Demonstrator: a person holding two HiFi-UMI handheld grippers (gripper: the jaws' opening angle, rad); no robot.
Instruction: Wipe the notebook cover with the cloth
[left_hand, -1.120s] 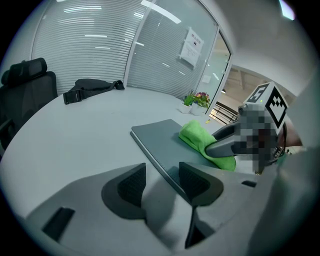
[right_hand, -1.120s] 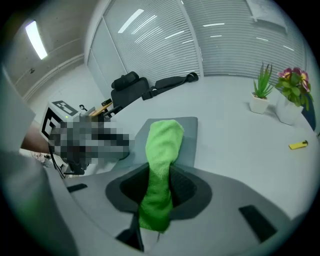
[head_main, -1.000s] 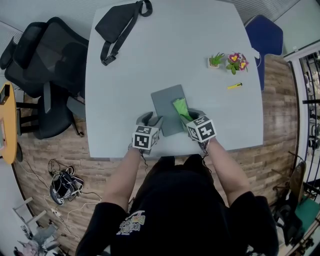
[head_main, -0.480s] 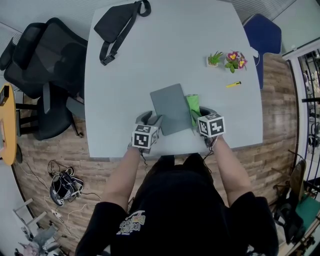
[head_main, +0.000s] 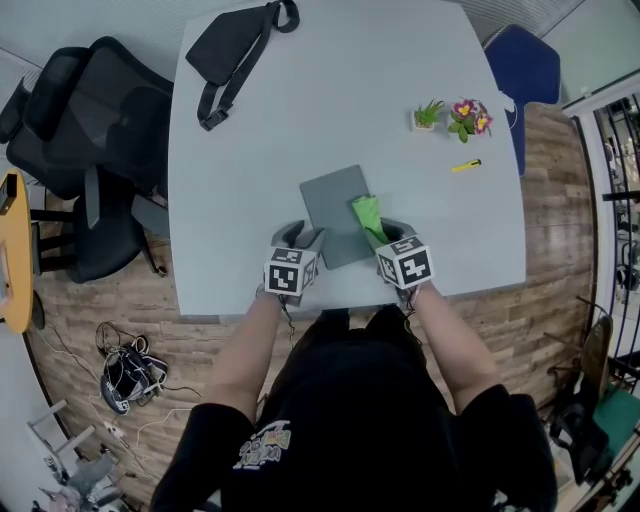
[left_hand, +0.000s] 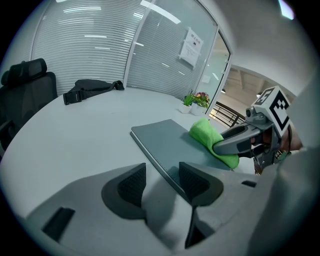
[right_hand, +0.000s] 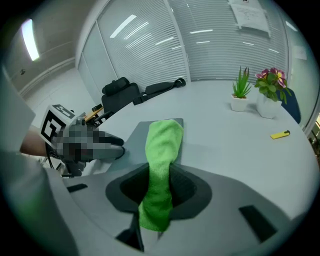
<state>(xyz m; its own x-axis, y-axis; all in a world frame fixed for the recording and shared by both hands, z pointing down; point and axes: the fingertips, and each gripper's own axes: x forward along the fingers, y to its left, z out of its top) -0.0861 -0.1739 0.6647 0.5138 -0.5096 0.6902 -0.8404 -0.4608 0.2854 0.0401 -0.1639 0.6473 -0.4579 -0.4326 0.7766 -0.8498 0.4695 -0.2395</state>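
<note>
A grey notebook lies flat on the pale table near its front edge. A green cloth rests on the cover's right part, and my right gripper is shut on it. In the right gripper view the cloth runs out from between the jaws onto the notebook. My left gripper sits at the notebook's near left corner. In the left gripper view its jaws stand open, with the notebook's near corner reaching in beside the right pad.
A black sling bag lies at the table's far left. Two small potted plants and a yellow marker sit at the far right. A black office chair stands left of the table, a blue chair at the right.
My right gripper slid the cloth right, off the notebook's right edge, and has now come back left onto the cover. The left gripper and the notebook have stayed put.
</note>
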